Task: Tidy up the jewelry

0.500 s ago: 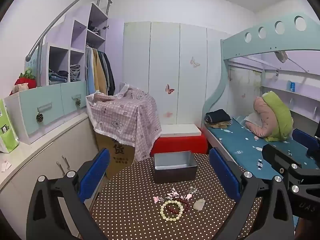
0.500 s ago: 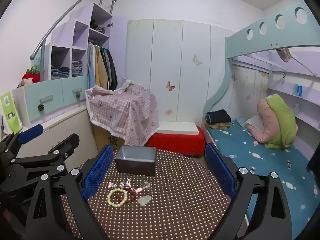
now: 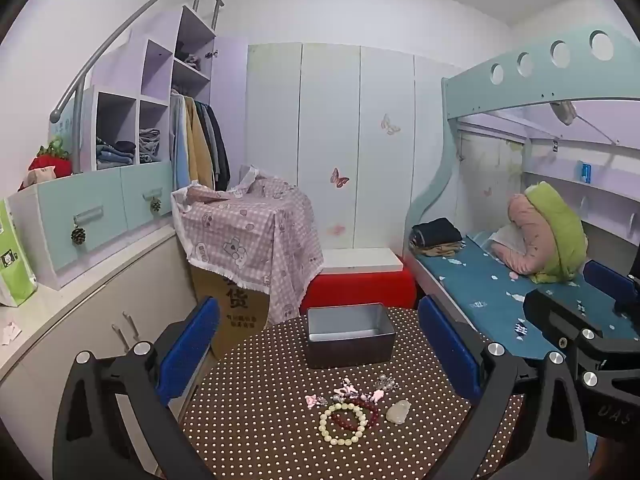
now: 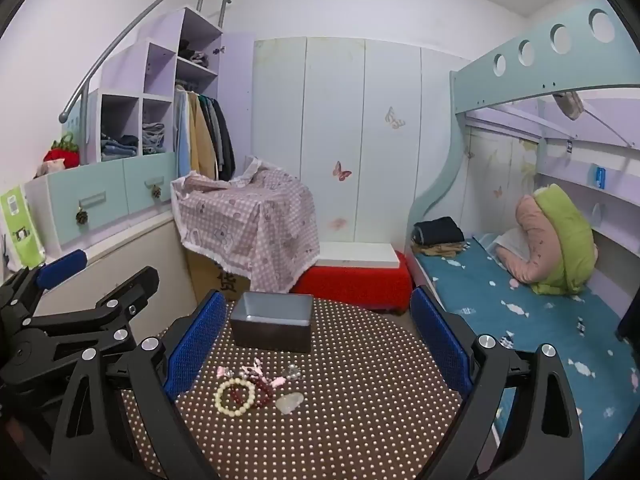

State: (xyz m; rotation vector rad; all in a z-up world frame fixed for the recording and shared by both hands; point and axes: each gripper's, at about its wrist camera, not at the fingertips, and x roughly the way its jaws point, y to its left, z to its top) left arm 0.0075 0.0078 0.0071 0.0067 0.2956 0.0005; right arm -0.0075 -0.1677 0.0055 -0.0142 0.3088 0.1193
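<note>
Left wrist view shows your jewelry: a cream bead bracelet (image 3: 343,424) touching a red one (image 3: 362,414), near the bench (image 3: 248,432) edge, the open box (image 3: 349,334) beyond. Both tongs, left (image 3: 320,354) and right (image 4: 318,344), hang spread and empty. Pinch one bracelet's rim, lift straight.
</note>
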